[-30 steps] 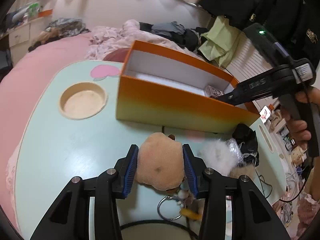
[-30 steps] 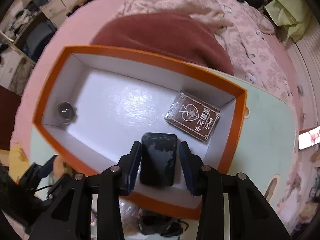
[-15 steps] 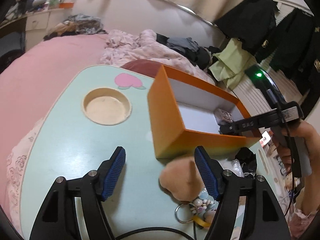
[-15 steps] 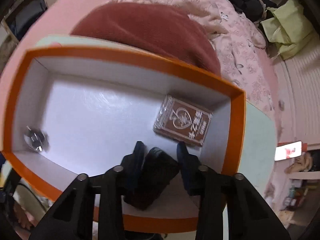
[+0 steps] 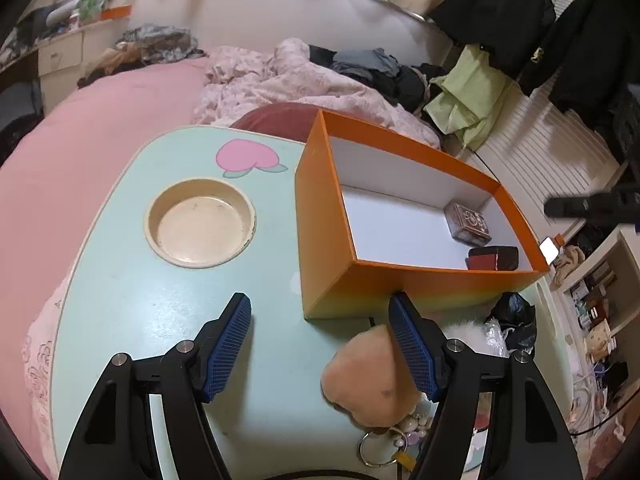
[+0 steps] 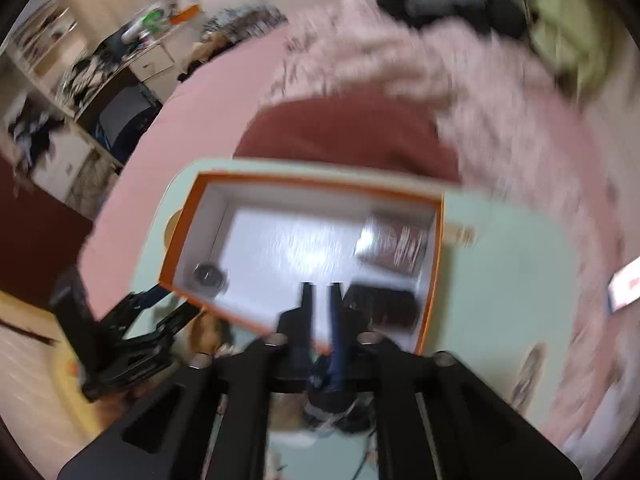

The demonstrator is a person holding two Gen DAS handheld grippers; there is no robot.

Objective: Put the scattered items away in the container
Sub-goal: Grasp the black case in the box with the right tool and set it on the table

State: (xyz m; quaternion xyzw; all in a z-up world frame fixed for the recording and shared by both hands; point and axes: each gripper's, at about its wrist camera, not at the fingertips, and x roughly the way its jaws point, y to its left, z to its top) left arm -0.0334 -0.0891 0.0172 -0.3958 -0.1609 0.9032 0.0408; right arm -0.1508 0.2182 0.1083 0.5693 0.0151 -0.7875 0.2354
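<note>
Round recess (image 5: 200, 229): a cream dish-shaped hollow is being shown sunk into the mint table (image 5: 132, 312), at the left.
Left gripper (image 5: 320, 344): its blue-padded fingers are being held spread wide above the table, with nothing between them.
Plush keychain (image 5: 372, 376): the tan toy is being left on the table, touching the inner face of the right-hand finger, its ring and beads trailing toward the camera.
Orange box (image 5: 332, 240): it is being shown open-topped just beyond the left gripper, white inside.
Box contents: a brown card case (image 5: 467, 225) and a dark case (image 5: 494, 258) are being seen lying near the far right end; in the blurred right wrist view a small round metal item (image 6: 208, 276) is being seen at the opposite end.
Loose items: white fluff (image 5: 466, 334) and a dark bundle (image 5: 514, 320) are being left on the table beside the box's near wall.
Right gripper (image 6: 320, 300): its fingers are being held nearly pressed together over the box, a thin gap between them, nothing being pinched.
</note>
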